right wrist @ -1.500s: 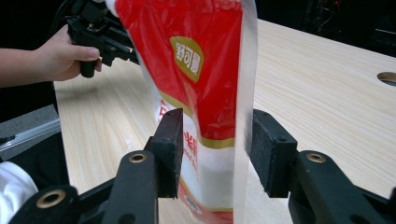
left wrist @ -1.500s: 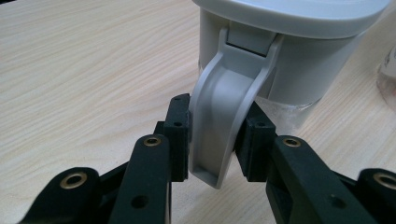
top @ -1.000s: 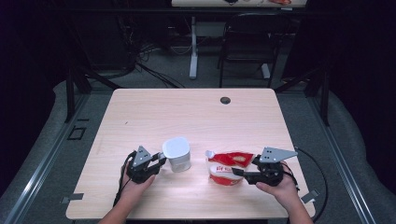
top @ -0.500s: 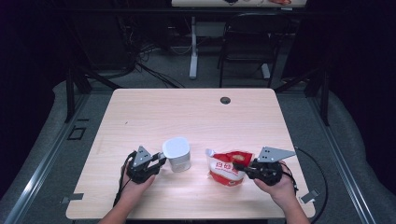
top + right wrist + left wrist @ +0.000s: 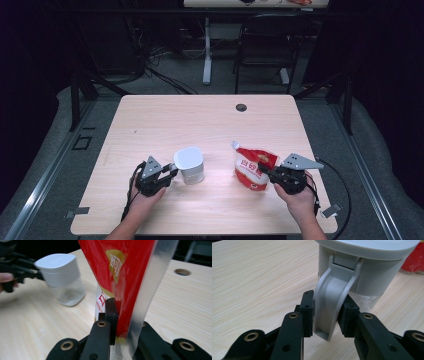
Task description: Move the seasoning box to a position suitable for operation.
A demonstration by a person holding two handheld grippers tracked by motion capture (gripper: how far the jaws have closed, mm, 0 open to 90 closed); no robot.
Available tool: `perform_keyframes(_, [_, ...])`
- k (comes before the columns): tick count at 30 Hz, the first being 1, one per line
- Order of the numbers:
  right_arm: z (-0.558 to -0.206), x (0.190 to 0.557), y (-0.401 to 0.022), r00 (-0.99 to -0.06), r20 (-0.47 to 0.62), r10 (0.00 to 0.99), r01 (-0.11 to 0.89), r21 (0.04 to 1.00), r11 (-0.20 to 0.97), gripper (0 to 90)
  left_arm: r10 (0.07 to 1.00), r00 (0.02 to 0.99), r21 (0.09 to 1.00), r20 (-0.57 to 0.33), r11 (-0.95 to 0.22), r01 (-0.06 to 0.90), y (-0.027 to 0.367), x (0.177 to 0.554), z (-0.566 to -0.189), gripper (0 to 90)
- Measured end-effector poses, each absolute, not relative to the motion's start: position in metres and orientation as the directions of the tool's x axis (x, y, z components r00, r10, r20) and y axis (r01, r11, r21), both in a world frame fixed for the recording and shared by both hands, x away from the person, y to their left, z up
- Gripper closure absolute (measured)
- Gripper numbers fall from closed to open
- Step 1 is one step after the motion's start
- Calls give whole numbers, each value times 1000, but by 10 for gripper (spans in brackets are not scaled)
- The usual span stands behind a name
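On the light wooden table [image 5: 165, 120], near its front edge, the left gripper [image 5: 169, 174] clamps the grey handle [image 5: 332, 310] of a white lidded jug [image 5: 189, 164]; in the left gripper view its two black pads [image 5: 308, 312] press on either side of that curved handle, which hangs from a hinge under the lid's rim. The jug stands upright on the tabletop, its lower body clear and its upper part and flat lid [image 5: 55, 261] white-grey. To the right of it, a short way apart, the right gripper [image 5: 263, 172] pinches a red pouch [image 5: 252, 167] by its edge; its jaws have just been closing, and in the right gripper view the pouch's red film and its clear sealed border [image 5: 147, 290] sit squeezed between them. The pouch stands tilted on the table, with a white spout or corner [image 5: 234, 145] at its upper left in the high view. Its front carries a white panel with red Chinese characters, and higher up a gold patch with further characters; none of them is sharp enough to read, and no brand name can be made out. The jug bears no visible label. A small round grommet hole [image 5: 241, 107] sits in the tabletop towards the far edge, well beyond both things.
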State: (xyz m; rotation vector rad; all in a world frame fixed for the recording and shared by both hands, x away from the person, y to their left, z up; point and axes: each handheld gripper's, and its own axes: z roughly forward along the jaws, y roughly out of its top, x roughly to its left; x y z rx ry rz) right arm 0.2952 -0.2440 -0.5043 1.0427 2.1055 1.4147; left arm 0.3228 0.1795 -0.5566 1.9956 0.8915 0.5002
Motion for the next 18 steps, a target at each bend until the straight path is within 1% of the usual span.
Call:
perform_keyframes(4, [-506, 295, -249, -579, 56, 814, 348, 919, 184, 888, 748, 663, 842, 11, -366, 398, 180, 323, -557, 691])
perform_keyframes(6, [-508, 294, -251, -550, 43, 834, 341, 923, 178, 886, 747, 665, 844, -4, -355, 403, 180, 323, -557, 689])
perform_keyframes(9, [-510, 292, -256, -554, 46, 831, 336, 926, 173, 859, 745, 666, 844, -20, -344, 411, 181, 323, -557, 682])
perform_keyframes(11, [-510, 291, -258, -560, 68, 826, 337, 929, 152, 807, 748, 663, 845, -14, -346, 408, 180, 323, -557, 682])
perform_keyframes(13, [-510, 289, -260, -567, 88, 819, 336, 933, 132, 708, 754, 657, 846, -7, -346, 406, 179, 322, -558, 681])
perform_keyframes(15, [-510, 287, -261, -566, 108, 817, 334, 937, 108, 656, 761, 649, 844, 2, -350, 407, 178, 322, -558, 682])
perform_keyframes(18, [-511, 284, -264, -551, 98, 829, 335, 936, 112, 592, 762, 648, 838, 14, -362, 408, 177, 322, -557, 693])
